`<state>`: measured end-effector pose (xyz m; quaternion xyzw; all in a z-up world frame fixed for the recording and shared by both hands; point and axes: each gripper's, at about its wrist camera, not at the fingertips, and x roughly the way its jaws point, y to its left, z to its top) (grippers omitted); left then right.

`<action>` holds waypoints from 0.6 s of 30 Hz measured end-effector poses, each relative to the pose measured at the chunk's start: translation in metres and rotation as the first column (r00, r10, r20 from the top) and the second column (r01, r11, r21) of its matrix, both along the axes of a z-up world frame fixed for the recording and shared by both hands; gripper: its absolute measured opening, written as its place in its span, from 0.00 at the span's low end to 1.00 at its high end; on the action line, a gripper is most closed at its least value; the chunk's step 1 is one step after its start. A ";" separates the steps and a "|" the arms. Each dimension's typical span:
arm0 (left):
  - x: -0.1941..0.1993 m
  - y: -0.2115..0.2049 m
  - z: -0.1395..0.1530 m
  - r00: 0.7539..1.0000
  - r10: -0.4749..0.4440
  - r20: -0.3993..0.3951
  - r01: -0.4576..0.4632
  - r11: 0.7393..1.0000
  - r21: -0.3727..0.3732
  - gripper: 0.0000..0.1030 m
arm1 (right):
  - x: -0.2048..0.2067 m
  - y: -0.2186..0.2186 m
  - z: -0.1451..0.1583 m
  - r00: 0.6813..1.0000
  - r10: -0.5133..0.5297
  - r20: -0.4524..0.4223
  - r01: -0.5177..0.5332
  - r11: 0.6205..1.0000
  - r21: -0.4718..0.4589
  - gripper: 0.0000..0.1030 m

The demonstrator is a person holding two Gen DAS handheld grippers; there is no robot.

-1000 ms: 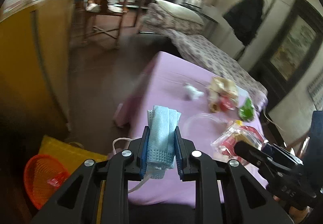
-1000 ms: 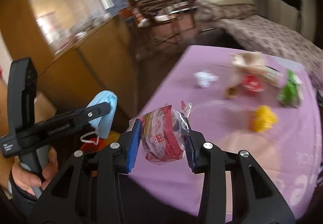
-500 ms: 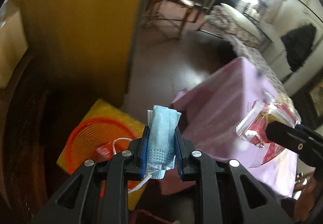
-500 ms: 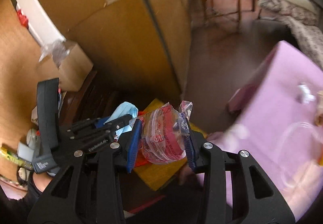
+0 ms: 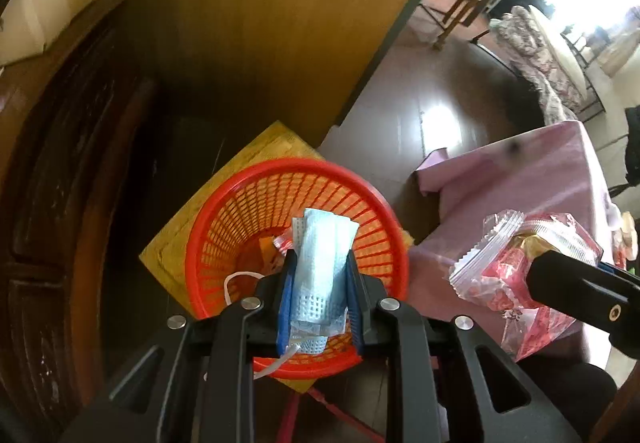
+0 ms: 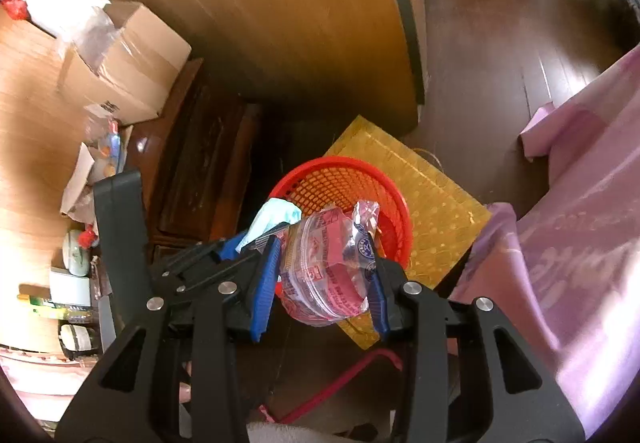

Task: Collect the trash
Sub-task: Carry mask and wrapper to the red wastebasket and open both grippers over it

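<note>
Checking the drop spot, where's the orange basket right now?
In both wrist views the orange basket sits on a yellow mat on the floor, between the wooden cabinet and the pink-covered table.

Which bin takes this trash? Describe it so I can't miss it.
Look on the dark floor beside the tall wooden cabinet. A flat yellow mat lies there, and on it stands the round orange basket, the only mesh container around.

Home: wooden cabinet (image 5: 280, 23), cloth-covered table (image 6: 580, 243)
</note>
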<state>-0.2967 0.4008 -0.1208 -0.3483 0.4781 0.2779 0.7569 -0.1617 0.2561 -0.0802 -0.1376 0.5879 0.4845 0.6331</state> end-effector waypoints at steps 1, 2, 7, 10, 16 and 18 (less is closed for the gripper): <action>0.006 -0.004 -0.004 1.000 0.005 -0.006 -0.005 1.000 -0.002 0.23 | -0.002 0.002 -0.006 1.000 0.004 0.001 -0.004 1.000 -0.012 0.39; 0.006 -0.004 -0.008 1.000 0.010 -0.011 -0.010 1.000 -0.005 0.23 | -0.003 0.004 -0.011 1.000 0.008 -0.001 -0.008 1.000 -0.018 0.39; 0.008 -0.001 -0.019 0.999 0.034 -0.031 -0.034 0.999 -0.022 0.24 | -0.006 0.008 -0.027 0.999 0.035 -0.016 -0.035 0.999 -0.025 0.42; 0.009 -0.002 -0.019 0.998 0.049 -0.036 -0.050 0.999 -0.017 0.35 | -0.003 0.010 -0.028 0.999 0.014 -0.046 -0.014 1.000 -0.003 0.61; 0.007 -0.002 -0.011 0.994 0.089 -0.059 -0.088 0.996 0.027 0.50 | 0.000 0.006 -0.023 0.999 0.004 -0.040 -0.003 1.000 0.031 0.62; 0.006 -0.002 -0.009 0.994 0.094 -0.062 -0.092 0.995 0.026 0.51 | 0.001 0.004 -0.025 0.999 0.001 -0.048 0.001 1.000 0.029 0.62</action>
